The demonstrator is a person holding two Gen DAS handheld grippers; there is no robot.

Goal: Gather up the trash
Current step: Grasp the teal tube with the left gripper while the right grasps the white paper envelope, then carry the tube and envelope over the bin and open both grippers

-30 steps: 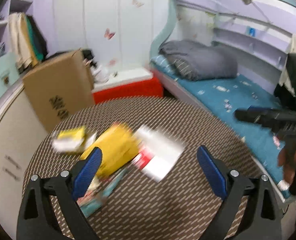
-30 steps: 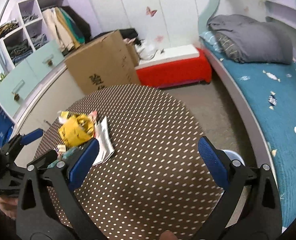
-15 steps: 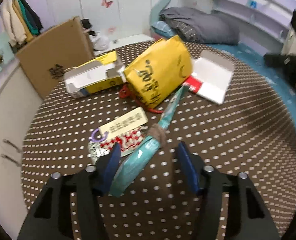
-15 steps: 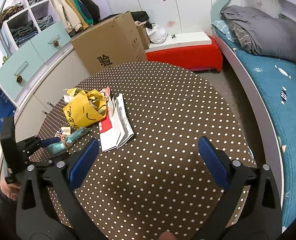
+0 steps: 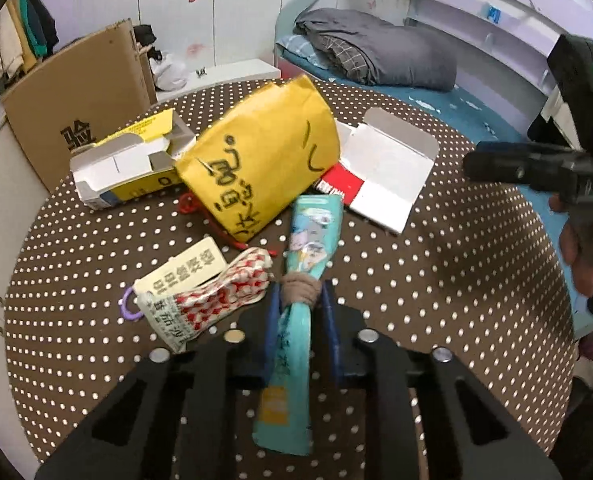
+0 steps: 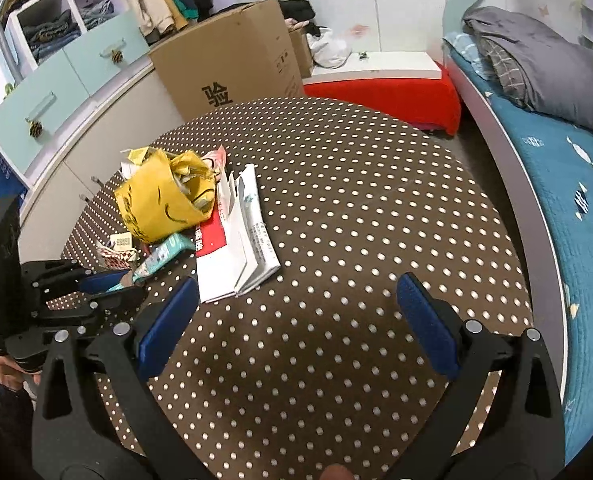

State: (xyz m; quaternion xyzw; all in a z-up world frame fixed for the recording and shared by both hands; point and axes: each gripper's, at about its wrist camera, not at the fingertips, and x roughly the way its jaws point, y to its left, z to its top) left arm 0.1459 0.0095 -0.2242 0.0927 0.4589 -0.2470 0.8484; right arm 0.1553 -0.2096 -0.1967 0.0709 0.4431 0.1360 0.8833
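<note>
Trash wrapper point(image 5: 296, 320), teal, print unreadable, clamped by left gripper point(image 5: 299, 312); right gripper point(image 6: 296, 320) spread wide.

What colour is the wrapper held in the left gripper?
Teal wrapper; clearest in the left wrist view.

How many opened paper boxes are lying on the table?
2: a yellow box left of the yellow bag, a red-and-white box right of it. More may be hidden under the bag.

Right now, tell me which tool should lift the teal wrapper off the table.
Left. The left tool is shut on the teal wrapper; the right tool hangs open over bare table, apart from the trash.
</note>
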